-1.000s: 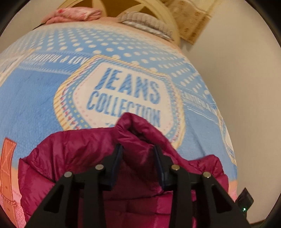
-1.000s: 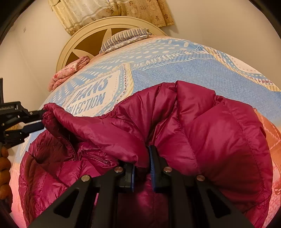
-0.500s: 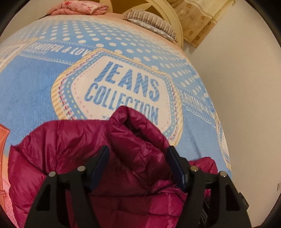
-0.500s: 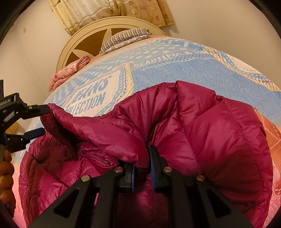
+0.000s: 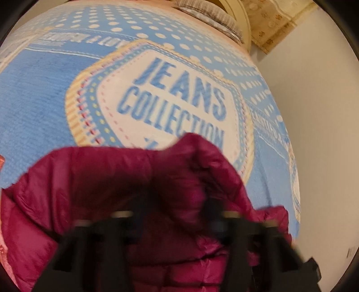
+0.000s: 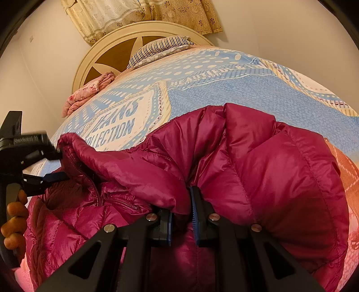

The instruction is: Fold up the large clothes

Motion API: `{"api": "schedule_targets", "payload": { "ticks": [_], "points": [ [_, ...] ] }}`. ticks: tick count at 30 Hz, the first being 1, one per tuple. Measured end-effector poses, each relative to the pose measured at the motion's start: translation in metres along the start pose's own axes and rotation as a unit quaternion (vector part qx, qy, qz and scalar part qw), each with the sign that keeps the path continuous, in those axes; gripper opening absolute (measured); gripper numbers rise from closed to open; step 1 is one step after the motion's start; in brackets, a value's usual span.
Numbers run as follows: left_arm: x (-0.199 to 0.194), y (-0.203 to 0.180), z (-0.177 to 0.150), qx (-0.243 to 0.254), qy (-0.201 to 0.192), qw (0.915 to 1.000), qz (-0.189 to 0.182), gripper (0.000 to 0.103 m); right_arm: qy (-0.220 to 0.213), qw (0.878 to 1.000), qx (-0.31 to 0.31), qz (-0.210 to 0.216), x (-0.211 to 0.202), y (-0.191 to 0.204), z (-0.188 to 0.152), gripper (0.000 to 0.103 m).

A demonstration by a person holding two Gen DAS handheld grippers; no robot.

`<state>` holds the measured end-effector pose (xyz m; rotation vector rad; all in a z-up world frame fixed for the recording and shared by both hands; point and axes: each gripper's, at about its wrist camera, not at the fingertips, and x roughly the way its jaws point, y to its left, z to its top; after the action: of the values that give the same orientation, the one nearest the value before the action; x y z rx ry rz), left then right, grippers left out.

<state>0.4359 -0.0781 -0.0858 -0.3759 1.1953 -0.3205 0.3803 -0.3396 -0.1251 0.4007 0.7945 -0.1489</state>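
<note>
A magenta puffer jacket (image 6: 269, 168) lies bunched on a blue "JEANS COLLECTION" bedspread (image 6: 246, 94). My right gripper (image 6: 181, 202) is shut on a thick fold at the jacket's near edge. At the far left of the right wrist view, my left gripper (image 6: 59, 165) is closing on a raised fold by the zipper, with fabric filling the space between its fingers. In the blurred left wrist view, the left gripper (image 5: 177, 202) straddles that same peak of the jacket (image 5: 89, 179), with the bedspread (image 5: 44, 89) beyond. A person's hand (image 6: 13, 215) holds the left tool.
At the bed's far end stand a round cream headboard (image 6: 107, 58), a striped pillow (image 6: 157, 49) and a folded pink cloth (image 6: 87, 96). A patterned curtain (image 6: 134, 15) hangs behind. A pale wall (image 5: 325, 134) runs close along the bed's side.
The left gripper's jaws widened, sank lower over the jacket's raised fold, and are now narrowing around it. The right gripper and its fold have not moved.
</note>
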Motion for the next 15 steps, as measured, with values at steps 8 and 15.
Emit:
{"api": "schedule_targets", "payload": {
  "ticks": [8, 15],
  "points": [
    [-0.061, -0.004, -0.054, 0.056, -0.034, 0.9979, 0.002, 0.018, 0.000, 1.000, 0.001, 0.001, 0.001, 0.000, 0.000, 0.014],
    [-0.050, 0.012, -0.073, 0.037, -0.025, 0.9989, 0.017, 0.015, 0.000, 1.000, -0.001, 0.000, 0.001, 0.000, 0.000, 0.014]
  ]
}}
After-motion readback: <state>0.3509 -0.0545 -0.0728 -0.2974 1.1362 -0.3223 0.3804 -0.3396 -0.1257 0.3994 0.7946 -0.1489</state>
